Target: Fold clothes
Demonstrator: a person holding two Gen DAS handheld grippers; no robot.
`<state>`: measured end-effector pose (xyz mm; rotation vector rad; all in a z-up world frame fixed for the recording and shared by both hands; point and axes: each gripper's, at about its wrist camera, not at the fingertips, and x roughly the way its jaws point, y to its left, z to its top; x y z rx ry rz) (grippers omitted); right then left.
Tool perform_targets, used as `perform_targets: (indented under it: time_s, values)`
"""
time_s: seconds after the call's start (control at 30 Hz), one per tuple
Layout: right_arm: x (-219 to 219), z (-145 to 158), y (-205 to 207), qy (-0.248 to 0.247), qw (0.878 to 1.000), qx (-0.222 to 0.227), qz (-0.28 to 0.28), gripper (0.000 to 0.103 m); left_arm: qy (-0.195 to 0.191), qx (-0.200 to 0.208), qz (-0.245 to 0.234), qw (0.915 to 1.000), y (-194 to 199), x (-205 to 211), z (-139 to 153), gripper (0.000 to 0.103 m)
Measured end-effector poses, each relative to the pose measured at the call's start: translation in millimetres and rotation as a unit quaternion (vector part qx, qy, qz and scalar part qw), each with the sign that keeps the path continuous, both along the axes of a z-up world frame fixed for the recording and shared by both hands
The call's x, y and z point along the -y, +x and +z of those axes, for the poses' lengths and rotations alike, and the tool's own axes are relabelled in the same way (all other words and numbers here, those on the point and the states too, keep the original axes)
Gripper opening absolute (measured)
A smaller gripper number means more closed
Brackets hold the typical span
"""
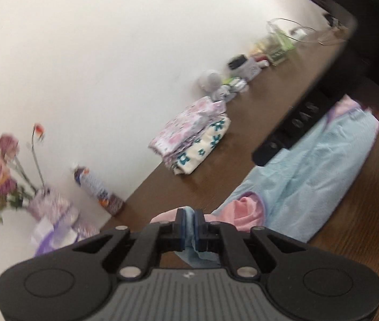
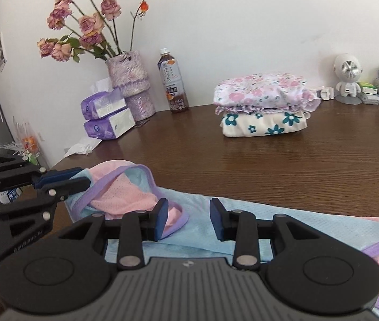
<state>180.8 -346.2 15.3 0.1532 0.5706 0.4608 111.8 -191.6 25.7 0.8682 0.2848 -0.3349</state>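
One blue garment (image 2: 202,230) lying lengthwise left-to-right, left gripper (image 1: 189,227) pinching its end

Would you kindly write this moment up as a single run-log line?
task: fold clothes | left gripper: shut on blue garment edge | right gripper: open above garment | folded stack: two items at rear

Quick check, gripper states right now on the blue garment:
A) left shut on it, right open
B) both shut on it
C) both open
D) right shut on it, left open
A: the left gripper pinches a fold of the light blue garment between its fingers, while the right gripper hovers over the cloth with its fingers wide apart and nothing between them.
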Motion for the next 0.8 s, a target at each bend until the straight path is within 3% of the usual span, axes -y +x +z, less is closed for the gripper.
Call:
perform_targets:
  time_s: [0.13, 0.3, 0.53, 0.63, 0.7, 0.8]
  values:
    - [18.8, 1.7, 0.5, 0.012, 1.0, 0.004, -0.021, 0.035, 0.1, 0.01, -0.064, 0.9929, -14.2, 32.1, -30.6, 0.005]
    - [37.1, 2.9, 0.5, 0.022, 0.999, 0.007, -0.041, 0.035, 0.122, -0.005, -0.093, 0.9881, -17.5, 46.1, -48.7, 0.005]
    - [36.2, 1.7, -0.5, 0.017, 0.999, 0.005, -0.037, 0.035, 0.112, -0.033, -0.097, 0.9884, -11.6, 48.9, -59.0, 0.005]
    - [34.5, 1.0, -0.3, 0.011, 0.999, 0.004, -0.038, 0.04, 0.106, -0.042, -0.104, 0.988, -11.1, 48.6, -60.9, 0.006]
    - [34.7, 0.4, -1.3, 0.008, 0.999, 0.004, -0.038, 0.04, 0.085, -0.048, -0.1, 0.9902, -7.4, 47.8, -59.8, 0.007]
    - [33.6, -0.2, -1.6, 0.003, 0.999, 0.005, -0.039, 0.04, 0.027, -0.068, -0.086, 0.9936, -5.7, 41.0, -49.9, 0.018]
